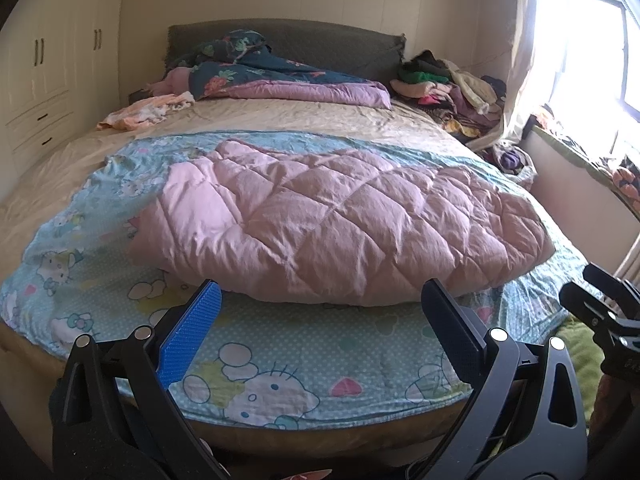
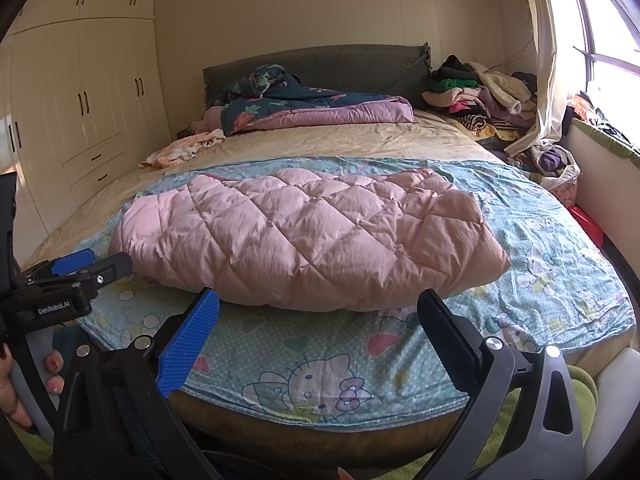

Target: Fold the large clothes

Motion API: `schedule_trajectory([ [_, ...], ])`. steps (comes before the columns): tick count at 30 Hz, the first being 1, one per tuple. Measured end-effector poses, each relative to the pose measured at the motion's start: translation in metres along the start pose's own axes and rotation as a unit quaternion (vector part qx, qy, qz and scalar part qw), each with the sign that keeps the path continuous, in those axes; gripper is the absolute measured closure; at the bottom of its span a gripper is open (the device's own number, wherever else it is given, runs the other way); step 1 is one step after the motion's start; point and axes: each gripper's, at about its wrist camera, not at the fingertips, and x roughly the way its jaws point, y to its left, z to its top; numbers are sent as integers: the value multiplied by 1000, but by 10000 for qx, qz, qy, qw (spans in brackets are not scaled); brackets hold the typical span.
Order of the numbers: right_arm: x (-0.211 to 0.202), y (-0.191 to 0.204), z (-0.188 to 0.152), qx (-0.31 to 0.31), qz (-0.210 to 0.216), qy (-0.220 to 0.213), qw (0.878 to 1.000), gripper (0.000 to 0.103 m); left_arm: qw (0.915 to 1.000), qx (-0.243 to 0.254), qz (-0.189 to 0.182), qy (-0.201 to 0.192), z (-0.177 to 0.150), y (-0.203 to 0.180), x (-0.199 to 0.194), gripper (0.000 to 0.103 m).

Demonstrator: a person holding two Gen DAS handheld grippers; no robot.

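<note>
A pink quilted padded garment (image 1: 340, 216) (image 2: 304, 236) lies folded into a thick bundle on a blue cartoon-print sheet (image 1: 312, 364) (image 2: 320, 364) at the foot of the bed. My left gripper (image 1: 324, 296) hovers just in front of its near edge, open, nothing between the fingers. My right gripper (image 2: 320, 304) is also open and empty, just short of the bundle's near edge. In the right wrist view the left gripper (image 2: 88, 264) shows at the left, held by a hand (image 2: 24, 384). The right gripper (image 1: 600, 304) peeks in at the right edge of the left wrist view.
A beige mattress cover (image 1: 280, 120) stretches back to a grey headboard (image 1: 320, 40). A dark floral and purple duvet (image 1: 288, 80) lies near the headboard. A heap of clothes (image 1: 448, 80) sits at the back right, a peach cloth (image 1: 144, 112) at the left. Wardrobes (image 2: 80, 92) line the left wall.
</note>
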Motion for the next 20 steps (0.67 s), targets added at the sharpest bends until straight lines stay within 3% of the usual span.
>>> schedule_trajectory([
  [8,-6,-14,3,206,-161,-61,9996,4,9995,-225,234,-5,5,15,-1,9],
  [13,-24,-70,8,778,-573,-289,9949,4,9967,-583,555,91,12,47,14,9],
  [15,-39,-124,7,1391,-986,-368,9847,4,9922,-845,909,133,21,81,27,9],
  [17,-60,-195,-3,1897,-1851,-529,9628,4,9837,-1130,1392,109,32,127,41,9],
  [19,-79,-265,-20,2252,-2786,-527,9321,4,9693,-1465,1973,127,41,185,57,9],
  [20,-87,-311,-36,2491,-3299,-379,9098,4,9627,-1557,2206,164,44,206,63,9],
])
